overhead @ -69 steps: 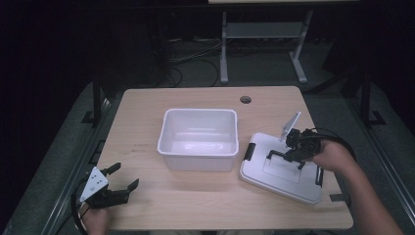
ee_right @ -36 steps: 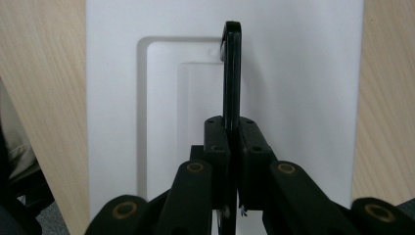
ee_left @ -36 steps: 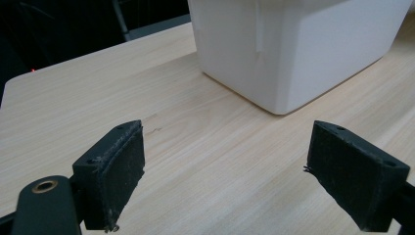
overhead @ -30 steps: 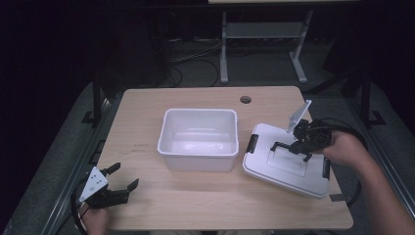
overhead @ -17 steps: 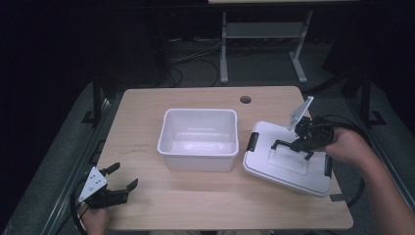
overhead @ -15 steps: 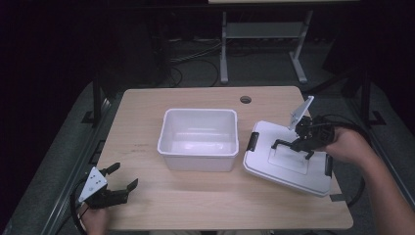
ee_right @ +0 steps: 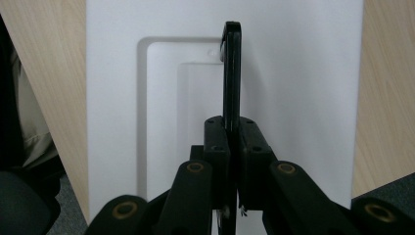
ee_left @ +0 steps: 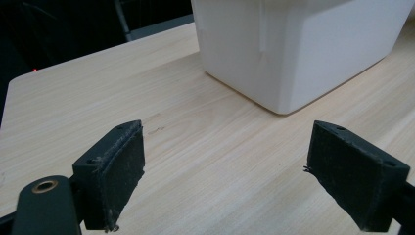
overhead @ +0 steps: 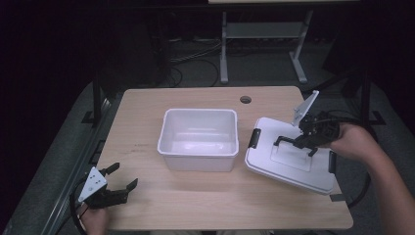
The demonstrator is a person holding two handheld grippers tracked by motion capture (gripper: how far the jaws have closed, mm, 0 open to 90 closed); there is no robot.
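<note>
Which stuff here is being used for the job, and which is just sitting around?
In use:
- white lid
- its black handle, pinched by the right gripper
- white tub, probably the lid's match

Just sitting around:
- left gripper, open, holding nothing
- metal stand behind the table

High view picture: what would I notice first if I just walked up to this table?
Probably the big white tub, open and empty in the middle of the wooden table. Next, its white lid to the right, tipped up because the right gripper is pinching its black handle. At the near left corner, the left gripper sits wide open, holding nothing.
</note>
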